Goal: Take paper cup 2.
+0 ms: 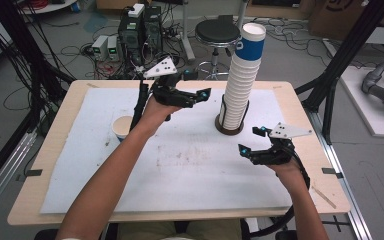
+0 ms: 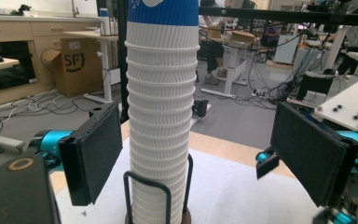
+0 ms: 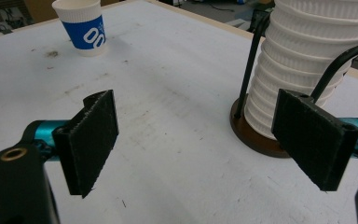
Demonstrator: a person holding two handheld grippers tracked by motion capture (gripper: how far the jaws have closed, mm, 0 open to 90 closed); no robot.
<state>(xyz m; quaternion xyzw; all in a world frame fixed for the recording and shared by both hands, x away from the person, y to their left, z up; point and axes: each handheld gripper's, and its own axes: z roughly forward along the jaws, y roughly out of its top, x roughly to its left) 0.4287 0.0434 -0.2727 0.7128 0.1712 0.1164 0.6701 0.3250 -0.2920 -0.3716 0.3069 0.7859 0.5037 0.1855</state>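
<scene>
Risk of toppling at the cup stack [image 1: 241, 80]: tall, leaning slightly, seated in a wire holder [image 1: 229, 120] on a brown base near the far right of the desk [image 1: 55, 150]. Left gripper [image 1: 200, 95] raised beside the stack at mid height, jaws released and spread, nothing between the pads; seen along its own jaws, stack [image 2: 162, 116] centred in the gap but clear of both pads. Right gripper [image 1: 252, 140] low over the white mat [image 1: 190, 165], just in front of the holder, jaws likewise released and empty, holder base [image 3: 256, 135] close to the right-hand pad. Single blue-banded cup [image 3: 81, 28] standing apart toward the desk's left side, partly hidden behind the left forearm in the high view. Likely faults: a squeeze placed too low, catching several nested cups at once and lifting a clump; a sideways push from either pad before closure, tipping the stack out of the short wire loops; a hard clench, crushing the ribbed paper wall; tight nesting, dragging the holder upward unless steadied from the right. Cable slack behind the left hand, a possible snag on the single cup.
</scene>
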